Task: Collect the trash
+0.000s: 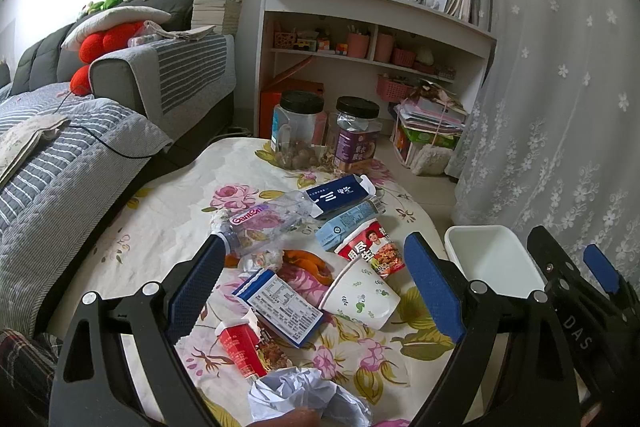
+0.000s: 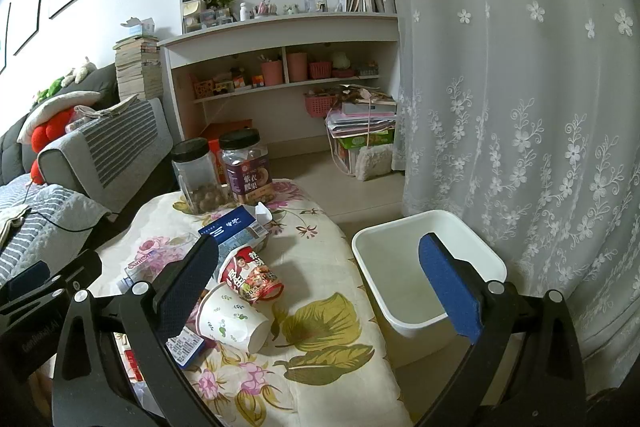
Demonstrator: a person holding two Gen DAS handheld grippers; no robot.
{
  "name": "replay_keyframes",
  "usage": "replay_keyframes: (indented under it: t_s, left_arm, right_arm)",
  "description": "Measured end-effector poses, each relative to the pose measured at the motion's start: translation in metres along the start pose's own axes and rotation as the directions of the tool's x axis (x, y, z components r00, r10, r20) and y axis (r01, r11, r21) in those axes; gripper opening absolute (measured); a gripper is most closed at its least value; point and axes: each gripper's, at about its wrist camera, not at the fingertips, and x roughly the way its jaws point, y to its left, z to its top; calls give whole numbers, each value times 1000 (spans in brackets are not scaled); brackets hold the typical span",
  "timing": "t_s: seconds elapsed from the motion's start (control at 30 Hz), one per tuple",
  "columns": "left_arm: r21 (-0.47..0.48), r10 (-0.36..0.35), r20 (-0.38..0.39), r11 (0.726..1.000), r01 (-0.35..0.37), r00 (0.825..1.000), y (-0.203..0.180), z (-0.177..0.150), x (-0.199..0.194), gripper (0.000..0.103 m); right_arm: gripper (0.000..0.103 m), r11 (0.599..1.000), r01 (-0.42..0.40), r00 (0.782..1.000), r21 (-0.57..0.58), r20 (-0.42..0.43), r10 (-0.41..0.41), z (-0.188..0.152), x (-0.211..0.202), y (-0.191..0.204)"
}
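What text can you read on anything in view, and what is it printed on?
"Ganten": crushed clear bottle.
"紫衣腰果": purple-label jar.
"DAS": right claw body, seen from the left wrist view.
Blue carton, red noodle cup and white label: print too small or partly hidden.

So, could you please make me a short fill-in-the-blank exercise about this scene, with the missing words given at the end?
1. The white bin beside the table has ______ inside it.
2. The two clear jars at the table's far end both have lids of ______ colour.
3. The paper cup printed with leaves lies on its ______.
4. The fingers of the left gripper carry pads of ______ colour.

Missing words: nothing; black; side; blue
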Motion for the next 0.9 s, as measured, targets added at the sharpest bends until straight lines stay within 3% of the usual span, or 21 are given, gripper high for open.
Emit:
replay_keyframes:
  t_s: [0.73,0.9]
  left_arm:
    - [-8,6,-8,1000,-6,1000,6,-5,4,88]
    - [-25,12,-41,1000,-13,999,13,-7,12,91]
  right_arm:
    - [96,1000,-10,1000,19,14,10,0,0,-2]
    - [96,1000,-14,999,17,-30,14,-2,8,8]
